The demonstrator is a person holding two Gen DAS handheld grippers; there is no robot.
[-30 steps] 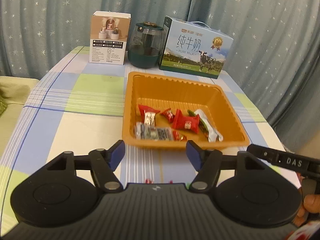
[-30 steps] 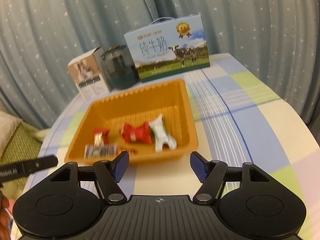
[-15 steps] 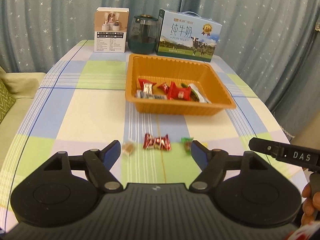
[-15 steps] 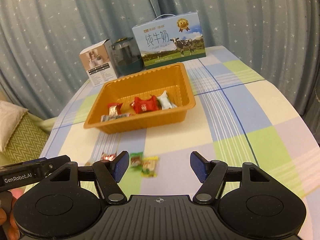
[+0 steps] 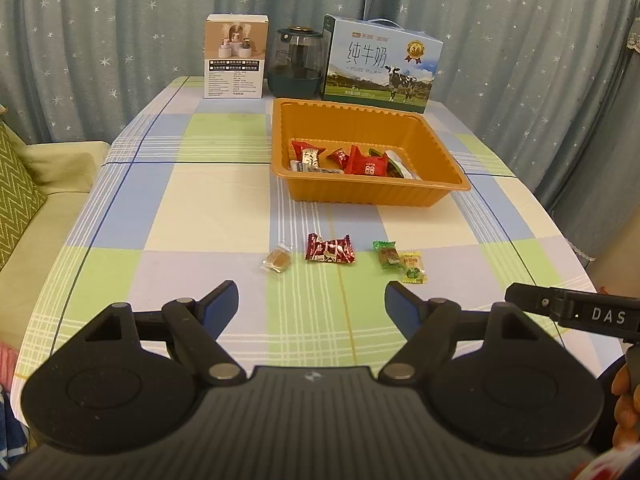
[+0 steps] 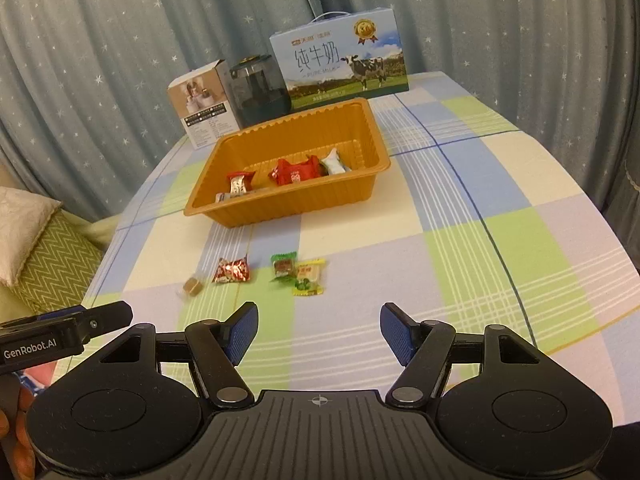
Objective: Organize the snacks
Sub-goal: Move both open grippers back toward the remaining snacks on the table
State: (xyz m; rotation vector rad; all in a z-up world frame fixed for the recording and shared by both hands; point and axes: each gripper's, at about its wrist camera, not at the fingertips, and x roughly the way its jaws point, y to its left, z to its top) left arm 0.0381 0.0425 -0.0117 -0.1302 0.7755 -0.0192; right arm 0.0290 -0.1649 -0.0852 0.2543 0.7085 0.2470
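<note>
An orange tray (image 5: 372, 194) (image 6: 296, 208) in the middle of the checked table holds several wrapped snacks. In front of it lie loose snacks in a row: a small brown candy (image 5: 276, 260) (image 6: 192, 287), a dark red wrapper (image 5: 330, 249) (image 6: 232, 271), a green-wrapped one (image 5: 388, 255) (image 6: 283, 267) and a yellow one (image 5: 414, 267) (image 6: 309, 277). My left gripper (image 5: 312, 304) hovers short of the row; its jaws are opening, nothing between them. My right gripper (image 6: 318, 328) is open and empty, also short of the row.
At the table's far edge stand a white product box (image 5: 235, 62), a dark glass jar (image 5: 298, 62) and a blue milk carton (image 5: 380, 66) before a starred curtain. A sofa with a zigzag cushion (image 5: 16, 196) sits left. A hand (image 5: 626, 404) shows at the right.
Both grippers pulled back from the tray toward the near table edge, bringing the row of loose snacks into view. The left jaws spread wider.
</note>
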